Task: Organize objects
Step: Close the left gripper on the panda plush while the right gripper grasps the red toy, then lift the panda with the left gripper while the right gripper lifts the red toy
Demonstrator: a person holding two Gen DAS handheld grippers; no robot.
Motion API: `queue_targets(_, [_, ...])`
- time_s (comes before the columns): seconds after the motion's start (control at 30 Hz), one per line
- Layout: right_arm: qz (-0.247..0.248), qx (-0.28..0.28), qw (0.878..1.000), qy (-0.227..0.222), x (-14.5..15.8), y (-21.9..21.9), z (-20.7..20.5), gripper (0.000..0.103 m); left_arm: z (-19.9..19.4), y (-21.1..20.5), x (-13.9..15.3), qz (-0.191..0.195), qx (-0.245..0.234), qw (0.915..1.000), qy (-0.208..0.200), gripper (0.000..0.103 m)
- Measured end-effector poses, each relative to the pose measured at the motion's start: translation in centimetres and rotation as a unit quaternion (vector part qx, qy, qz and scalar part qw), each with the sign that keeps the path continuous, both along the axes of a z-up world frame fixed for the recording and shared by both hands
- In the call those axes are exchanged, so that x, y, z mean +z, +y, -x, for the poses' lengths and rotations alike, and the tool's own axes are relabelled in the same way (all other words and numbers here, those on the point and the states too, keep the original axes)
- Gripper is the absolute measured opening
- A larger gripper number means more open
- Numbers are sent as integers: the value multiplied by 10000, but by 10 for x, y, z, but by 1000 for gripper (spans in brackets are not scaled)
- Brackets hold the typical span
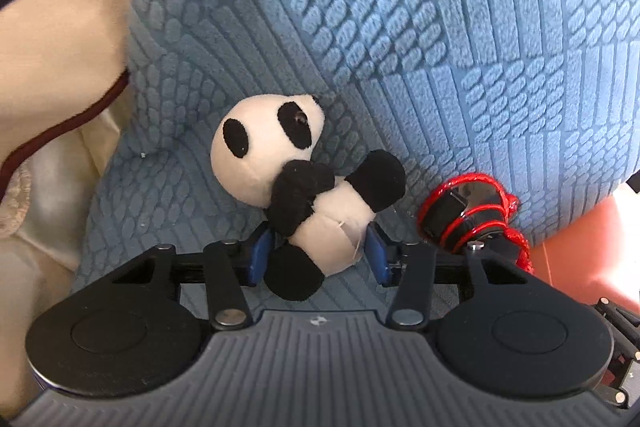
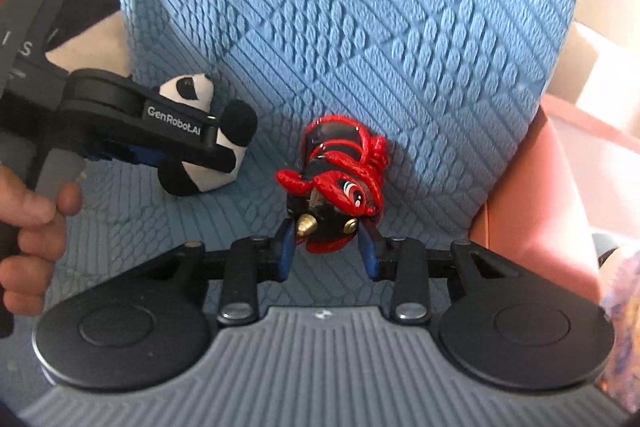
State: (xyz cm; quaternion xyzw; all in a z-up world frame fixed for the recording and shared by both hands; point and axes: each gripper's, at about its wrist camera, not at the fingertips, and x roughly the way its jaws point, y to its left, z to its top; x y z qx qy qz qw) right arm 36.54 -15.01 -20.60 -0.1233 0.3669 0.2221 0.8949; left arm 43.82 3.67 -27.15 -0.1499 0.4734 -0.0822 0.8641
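A blue textured cushion (image 1: 440, 27) rose beyond both sets of fingers. The plush panda (image 1: 296, 195) sat between the left gripper's (image 1: 316, 255) fingers, pads pressing its body. The red-and-black figurine (image 2: 336, 187) lay between the right gripper's (image 2: 330, 247) fingers, clamped at its base.

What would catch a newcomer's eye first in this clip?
A black and white panda toy sits on the blue textured cushion, its body between the fingers of the left gripper. Beside it, against the cushion's back, lies a red and black toy, its lower end between the fingers of the right gripper.
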Motion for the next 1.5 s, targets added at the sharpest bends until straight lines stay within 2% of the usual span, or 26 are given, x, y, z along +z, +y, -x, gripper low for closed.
queue_targets(0.17, [-131,48,9999,16,10,-2,6,36,12,7,8,14,73,10000,43,55])
queue_targets(0.33, [-210,157,9995,-157,26,-4,14,33,23,16,21,62,30,10000,9,55])
queue_targets(0.4, [-211,209,9994,-200,28,-2,17,5,31,16,23,87,23,10000,23,55])
queue_targets(0.73, [-422,6,9989,-218,36,-11,40,4,83,16,30,272,64,9995,129,55])
queue_targets(0.83, [-492,-145,9984,-230,33,-13,38,7,93,16,30,253,86,9995,184,55])
queue_targets(0.97, [-348,-321,9985,-279,27,-14,33,10,98,11,22,191,102,9994,281,55])
queue_targets(1.03, [-259,-406,9985,-276,23,-14,30,30,98,9,17,172,98,9993,324,55])
queue_targets(1.07, [-226,-451,9983,-281,21,-14,29,50,100,9,15,171,98,9992,340,55])
queue_targets(1.1, [-189,-502,9981,-291,19,-14,28,62,99,9,15,171,97,9992,359,55])
queue_targets(1.3, [421,-523,9971,-348,5,-7,21,63,88,9,4,177,95,9986,498,55])
queue_targets(1.5, [875,-508,9948,-150,-13,-1,12,63,86,9,3,216,33,9984,519,55])
